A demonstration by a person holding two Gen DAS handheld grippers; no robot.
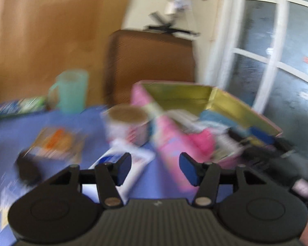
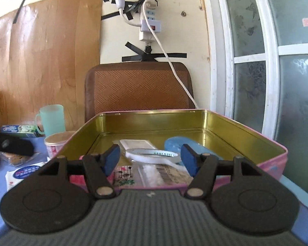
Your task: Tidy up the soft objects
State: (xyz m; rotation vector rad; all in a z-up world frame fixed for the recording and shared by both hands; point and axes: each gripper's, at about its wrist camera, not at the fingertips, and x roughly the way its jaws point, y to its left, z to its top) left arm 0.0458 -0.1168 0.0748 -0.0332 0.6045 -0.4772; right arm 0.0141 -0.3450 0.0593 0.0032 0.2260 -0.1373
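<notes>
A pink tin with a gold inside (image 2: pixel 225 123) lies open on the blue cloth. In it are a white tape roll (image 2: pixel 154 153), a light blue soft piece (image 2: pixel 174 143) and a white flat packet (image 2: pixel 136 143). My right gripper (image 2: pixel 150 157) hovers open at the tin's near wall, nothing between its pads. The left wrist view is blurred. There my left gripper (image 1: pixel 155 164) is open and empty over the cloth, just left of the tin (image 1: pixel 174 94). A white tissue pack (image 1: pixel 141 160) lies under its left finger.
Left of the tin stand a paper-lidded tub (image 1: pixel 126 123), a green mug (image 1: pixel 71 90), a toothpaste box (image 1: pixel 16 106) and a snack packet (image 1: pixel 55 141). A brown chair back (image 2: pixel 137 86) and a white-framed door (image 2: pixel 252 61) stand behind the table.
</notes>
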